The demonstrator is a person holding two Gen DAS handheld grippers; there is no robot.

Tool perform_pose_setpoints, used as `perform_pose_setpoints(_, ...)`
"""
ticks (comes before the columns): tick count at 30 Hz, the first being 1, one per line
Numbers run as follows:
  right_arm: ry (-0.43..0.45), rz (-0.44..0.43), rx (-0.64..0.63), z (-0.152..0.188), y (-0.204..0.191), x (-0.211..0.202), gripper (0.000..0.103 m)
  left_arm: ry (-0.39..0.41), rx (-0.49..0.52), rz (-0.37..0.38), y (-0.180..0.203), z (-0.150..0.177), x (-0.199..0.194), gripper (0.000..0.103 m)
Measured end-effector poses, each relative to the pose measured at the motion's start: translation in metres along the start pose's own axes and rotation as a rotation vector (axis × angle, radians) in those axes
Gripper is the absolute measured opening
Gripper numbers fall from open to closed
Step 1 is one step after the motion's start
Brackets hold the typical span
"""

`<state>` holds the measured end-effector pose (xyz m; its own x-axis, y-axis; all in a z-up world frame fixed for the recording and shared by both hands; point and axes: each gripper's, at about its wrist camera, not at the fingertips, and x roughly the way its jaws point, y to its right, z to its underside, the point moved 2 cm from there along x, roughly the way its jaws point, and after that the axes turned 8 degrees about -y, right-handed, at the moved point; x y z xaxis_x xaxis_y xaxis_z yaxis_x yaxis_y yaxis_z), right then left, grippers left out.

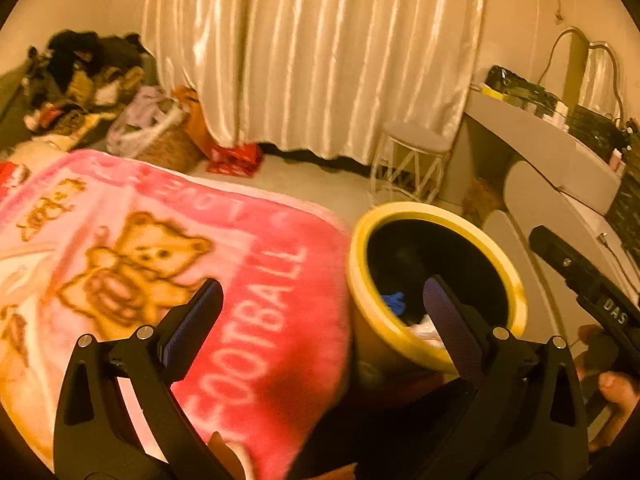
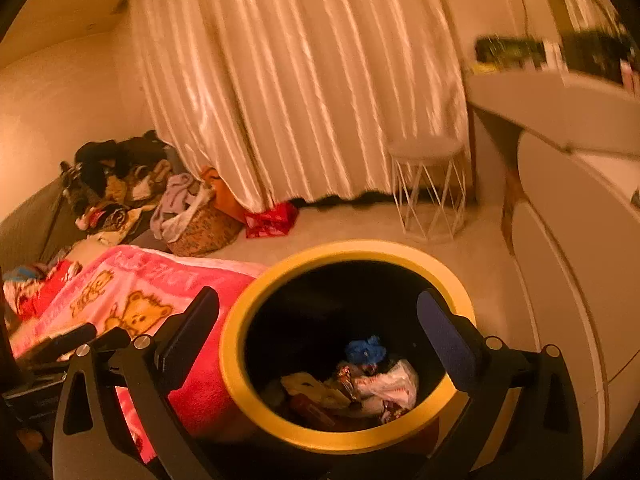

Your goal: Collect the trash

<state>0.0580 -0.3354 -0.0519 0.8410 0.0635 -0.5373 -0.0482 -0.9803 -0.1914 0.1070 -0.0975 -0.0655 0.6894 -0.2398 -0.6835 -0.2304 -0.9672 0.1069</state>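
Observation:
A round bin with a yellow rim (image 2: 240, 392) and dark inside stands on the floor beside the bed. Several crumpled wrappers (image 2: 384, 388) and a blue scrap (image 2: 366, 350) lie at its bottom. My right gripper (image 2: 320, 320) hangs above the bin mouth, jaws wide open, nothing between them. My left gripper (image 1: 324, 304) is open and empty too, straddling the edge of the pink teddy-bear blanket (image 1: 168, 264) and the bin rim (image 1: 376, 328). In the left wrist view the right gripper's body (image 1: 592, 292) shows at the right edge.
A white wire stool (image 2: 430, 188) stands by the cream curtain (image 2: 304, 92). A red bag (image 2: 272, 218), a woven basket (image 2: 200, 228) and a heap of clothes (image 2: 112, 184) lie on the floor at left. White drawers (image 2: 576, 264) and a cluttered desk (image 1: 552, 144) are at right.

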Motion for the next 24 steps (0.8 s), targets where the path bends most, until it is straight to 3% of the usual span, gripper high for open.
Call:
perform_pose_setpoints(5,0.087,-0.016,-0.071,0.018,-0.028,-0.021,0.097,0.071,-0.023,-0.051,-0.020,0.016,-0.025,0.092)
perform_pose_setpoints(11,0.166,-0.014,-0.115,0.028,-0.043,-0.034,0.097,0.101,-0.062,-0.077,-0.037,0.024,-0.040,0.092)
perform_pose_setpoints(24,0.182,0.002,-0.173,0.034,-0.050,-0.036,0.097,0.107,-0.077,-0.079,-0.044,0.036,-0.049,0.092)
